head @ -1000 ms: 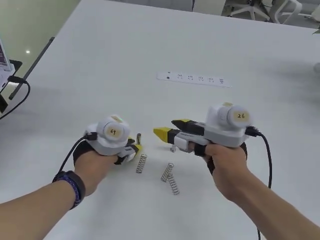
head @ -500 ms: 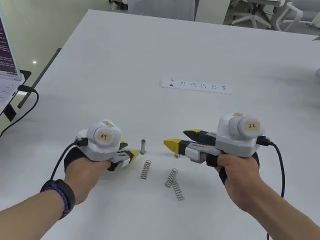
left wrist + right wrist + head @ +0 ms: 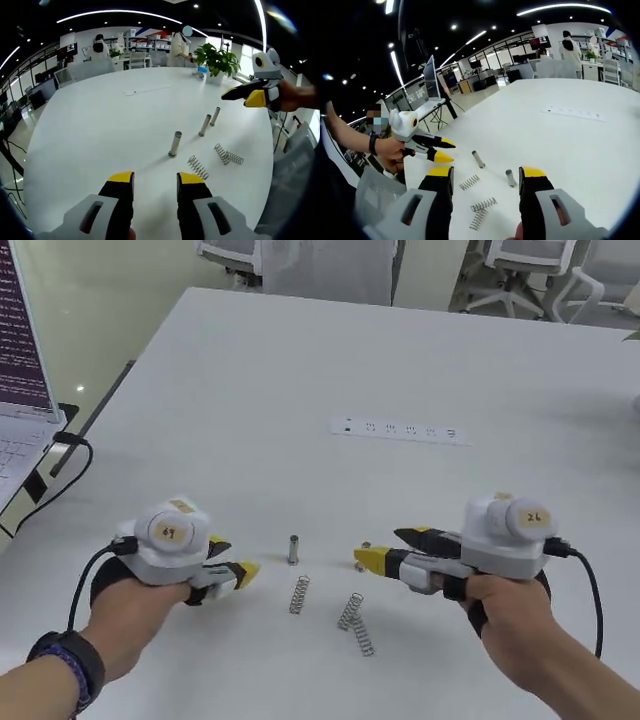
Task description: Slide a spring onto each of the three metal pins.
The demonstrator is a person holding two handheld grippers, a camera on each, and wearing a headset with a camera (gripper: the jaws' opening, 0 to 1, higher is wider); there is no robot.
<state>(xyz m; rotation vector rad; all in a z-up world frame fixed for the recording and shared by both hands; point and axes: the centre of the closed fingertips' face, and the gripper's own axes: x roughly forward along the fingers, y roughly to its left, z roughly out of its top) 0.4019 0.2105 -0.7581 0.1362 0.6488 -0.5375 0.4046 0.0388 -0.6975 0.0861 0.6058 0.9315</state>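
Note:
Three short metal pins stand upright on the white table: the nearest pin (image 3: 175, 144), a second pin (image 3: 204, 125) and a third pin (image 3: 215, 116). In the head view one pin (image 3: 293, 548) stands free and another pin (image 3: 365, 545) peeks from behind the right gripper's tip. Three loose springs lie in front of them: one spring (image 3: 298, 594), then a touching pair (image 3: 350, 610) (image 3: 364, 636). My left gripper (image 3: 236, 556) (image 3: 155, 177) is open, left of the pins. My right gripper (image 3: 378, 546) (image 3: 486, 172) is open above the table, holding nothing.
A white power strip (image 3: 400, 429) lies farther back on the table. An open laptop (image 3: 20, 390) with a black cable (image 3: 60, 480) sits off the left edge. Office chairs (image 3: 320, 265) stand beyond the far edge. A potted plant (image 3: 217, 60) and people are in the background.
Both grippers have drawn apart from the pins, the left one to the left and the right one to the right. The head camera has tilted, so the whole scene sits lower.

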